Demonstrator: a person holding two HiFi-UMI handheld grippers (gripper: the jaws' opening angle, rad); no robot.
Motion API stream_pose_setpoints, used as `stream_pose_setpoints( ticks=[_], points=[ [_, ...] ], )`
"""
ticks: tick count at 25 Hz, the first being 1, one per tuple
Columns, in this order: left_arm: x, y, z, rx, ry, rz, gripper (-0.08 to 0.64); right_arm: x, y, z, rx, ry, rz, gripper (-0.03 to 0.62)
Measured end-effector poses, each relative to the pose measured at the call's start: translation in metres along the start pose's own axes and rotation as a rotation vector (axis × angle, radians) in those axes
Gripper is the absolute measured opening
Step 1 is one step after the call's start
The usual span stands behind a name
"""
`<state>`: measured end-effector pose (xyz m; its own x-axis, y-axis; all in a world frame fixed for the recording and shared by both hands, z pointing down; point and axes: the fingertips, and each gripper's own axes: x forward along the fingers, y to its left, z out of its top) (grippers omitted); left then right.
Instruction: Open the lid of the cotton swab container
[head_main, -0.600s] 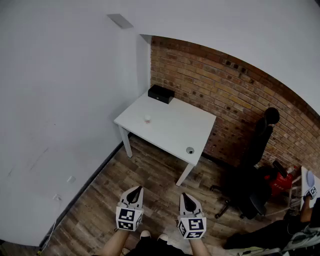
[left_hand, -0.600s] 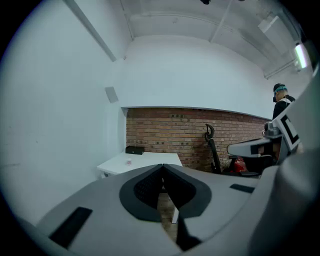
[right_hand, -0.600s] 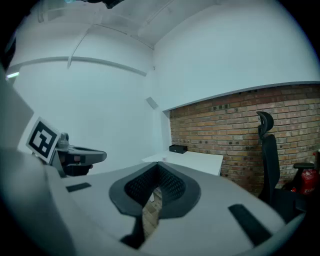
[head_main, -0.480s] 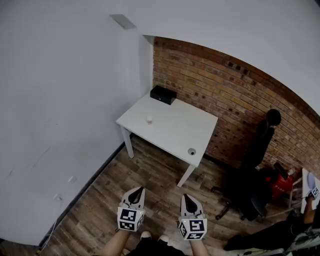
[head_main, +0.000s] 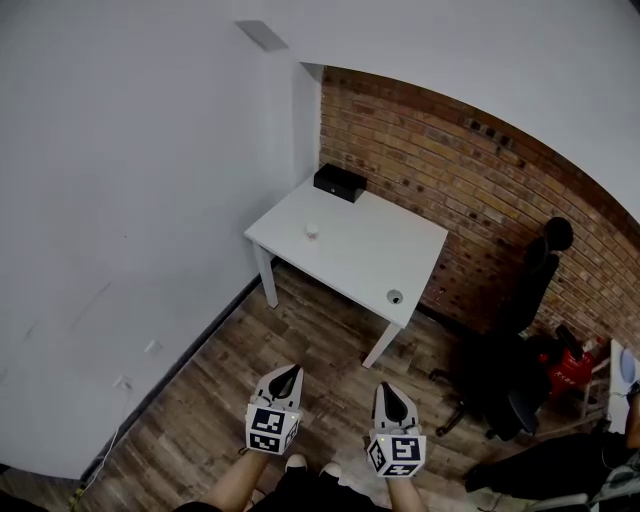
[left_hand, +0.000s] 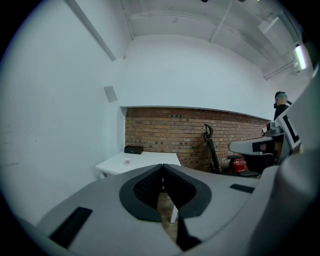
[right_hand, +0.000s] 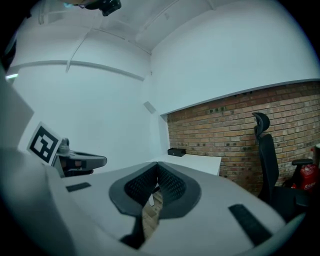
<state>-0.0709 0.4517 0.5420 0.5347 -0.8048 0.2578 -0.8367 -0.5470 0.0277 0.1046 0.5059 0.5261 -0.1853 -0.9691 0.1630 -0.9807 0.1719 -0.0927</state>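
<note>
The cotton swab container (head_main: 312, 231) is set far off on the table (head_main: 370, 250), nearer the left gripper (head_main: 289, 370) than the right gripper (head_main: 388, 389). Both are held closed, empty.

left claw (head_main: 289, 371): jaws pressed together at the tips, nothing between them; aims forward, slightly nose-down
right claw (head_main: 389, 390): jaws together as well, tips touching, empty; aims forward, slightly nose-down
spacing: the two sit side by side, near each other, roughly parallel; right one a little lower in the head view
left marker cube (head_main: 268, 428): at the rear of its claw, top face toward the head camera
right marker cube (head_main: 399, 453): same arrangement
left forearm (head_main: 232, 484): bare, rises from the bottom edge to the cube; hand hidden under the cube
right forearm (head_main: 407, 496): only a short stretch shows below its cube
</note>
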Motion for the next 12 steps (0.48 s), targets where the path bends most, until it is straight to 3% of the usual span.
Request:
stream_pose_setpoints(
  ticks=[12],
  points=[
    [-0.005,-0.020,0.004,0.005,0.001,0.012,0.012,-0.012,-0.007,0.000,0.000,0.017,0.045,0.020]
  ],
)
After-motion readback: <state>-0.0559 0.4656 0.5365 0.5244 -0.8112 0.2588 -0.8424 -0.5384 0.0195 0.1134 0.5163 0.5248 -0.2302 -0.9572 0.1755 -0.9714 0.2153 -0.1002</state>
